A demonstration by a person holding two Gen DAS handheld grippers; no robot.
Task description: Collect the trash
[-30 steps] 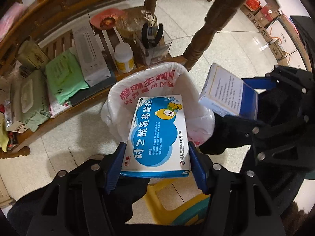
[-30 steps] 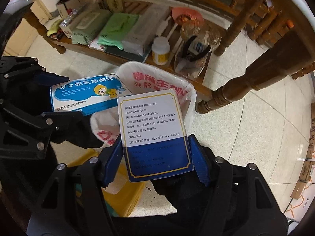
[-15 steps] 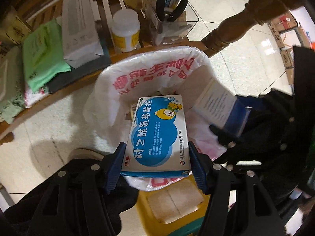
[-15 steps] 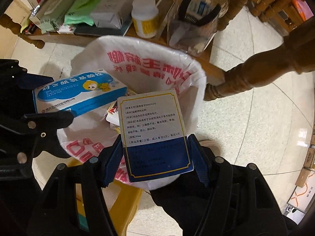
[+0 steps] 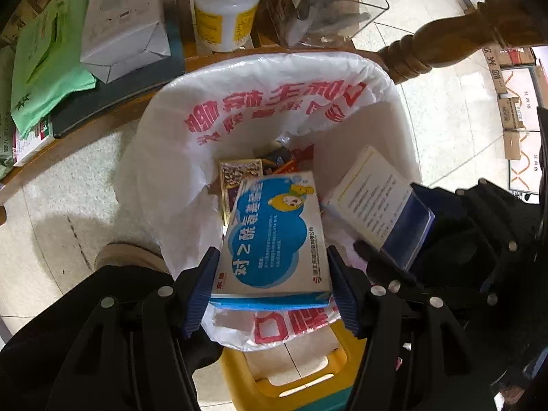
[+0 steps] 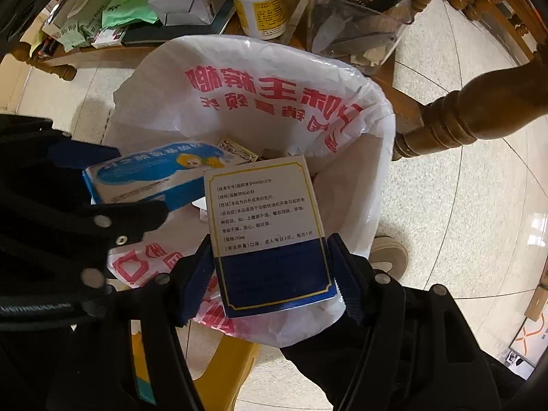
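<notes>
Your left tool is clamped on a blue and white medicine box, its two blue pads pressed against the box's long sides. You hold that box over the open mouth of the white trash bag, which bears red printed characters. Your right tool grips a second box, white with a dark blue lower band, squeezed between its pads in the same way. This box too hangs above the bag's opening, just beside the first; in the left wrist view it sits to the right of the blue one, tilted. Down inside the bag lie a few wrappers and a small patterned packet. The bag stands on a yellow stool on the tiled floor. Behind it, on a low wooden shelf, sit a white pill bottle, a white carton, a green packet and a clear plastic holder. A turned wooden leg rises to the right.
</notes>
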